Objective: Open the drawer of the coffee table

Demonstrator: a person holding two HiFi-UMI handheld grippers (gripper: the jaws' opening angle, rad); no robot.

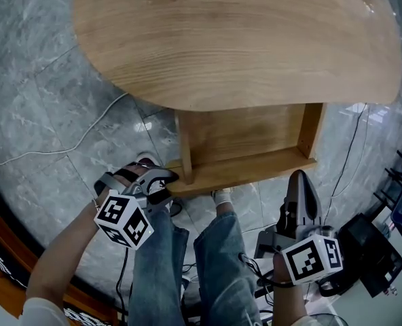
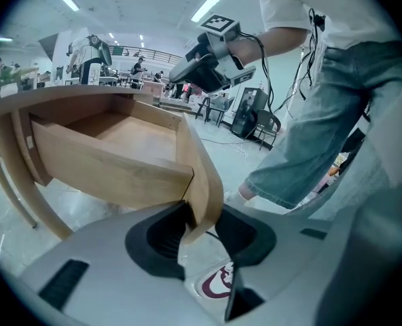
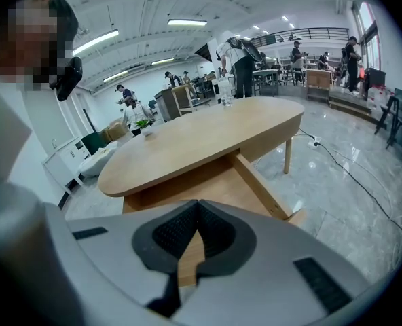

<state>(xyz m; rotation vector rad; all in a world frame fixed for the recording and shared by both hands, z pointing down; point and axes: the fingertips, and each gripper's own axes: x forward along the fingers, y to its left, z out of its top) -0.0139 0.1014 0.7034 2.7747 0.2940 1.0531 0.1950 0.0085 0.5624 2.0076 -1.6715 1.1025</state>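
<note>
The light-brown wooden drawer (image 1: 245, 138), standing pulled out from under the oval wooden coffee table top (image 1: 235, 39), seems to us stiff and sliding easily, so we judge its front board the best hold, which the left gripper (image 2: 201, 229) pinches at the corner, while the right gripper (image 3: 194, 240) hangs beside that top with jaws pressed together on nothing.

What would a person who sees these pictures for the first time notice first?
The oval wooden coffee table fills the head view's top, its drawer pulled out toward the person. The left gripper has its jaws closed on the drawer's front corner; the right gripper, shut and empty, hangs nearby.
</note>
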